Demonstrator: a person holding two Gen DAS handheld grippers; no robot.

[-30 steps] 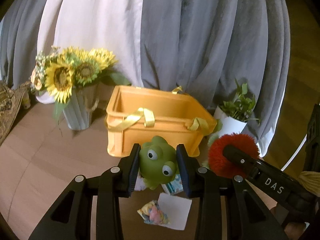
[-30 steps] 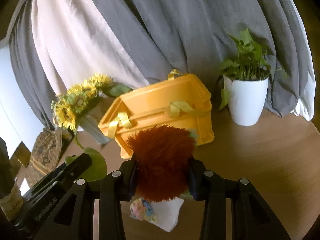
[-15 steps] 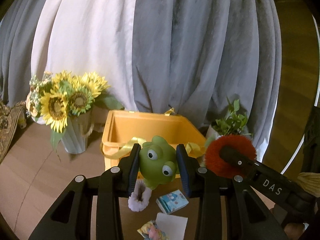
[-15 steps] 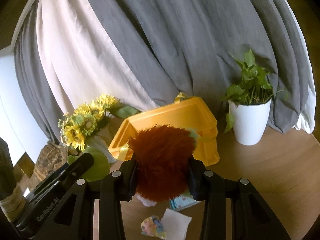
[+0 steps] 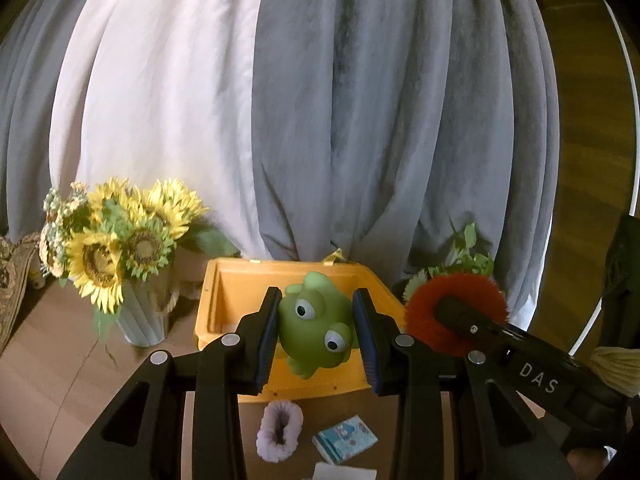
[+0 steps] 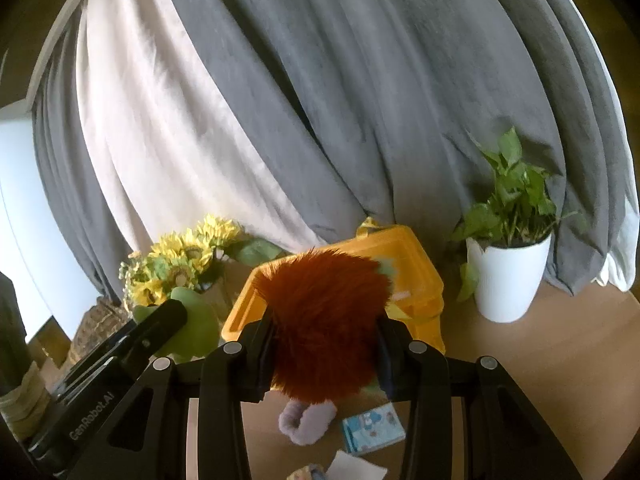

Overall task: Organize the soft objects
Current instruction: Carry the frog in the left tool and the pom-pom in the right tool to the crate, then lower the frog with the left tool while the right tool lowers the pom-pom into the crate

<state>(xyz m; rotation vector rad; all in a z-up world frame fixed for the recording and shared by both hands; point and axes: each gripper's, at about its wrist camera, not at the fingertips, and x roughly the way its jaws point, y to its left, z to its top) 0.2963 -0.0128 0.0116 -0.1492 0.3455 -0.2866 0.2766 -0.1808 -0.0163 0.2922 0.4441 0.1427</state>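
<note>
My left gripper [image 5: 316,330] is shut on a green frog toy [image 5: 316,320] and holds it in the air in front of the orange bin [image 5: 232,300]. My right gripper [image 6: 325,330] is shut on a red furry ball [image 6: 324,320], also raised in front of the orange bin [image 6: 420,280]. The red ball [image 5: 420,312] shows to the right in the left wrist view. The frog [image 6: 196,328] shows to the left in the right wrist view. A purple fuzzy scrunchie [image 5: 279,432] and a small blue packet [image 5: 345,438] lie on the table below.
A vase of sunflowers [image 5: 120,248] stands left of the bin. A white potted plant [image 6: 508,280] stands right of it. Grey and white curtains hang behind. A white paper [image 6: 356,470] lies on the wooden table [image 6: 540,360] near the front. A woven item [image 5: 12,272] lies far left.
Both grippers have risen with their toys still held. The bin and table items have dropped lower in view, and the scrunchie and blue packet have come into sight below.
</note>
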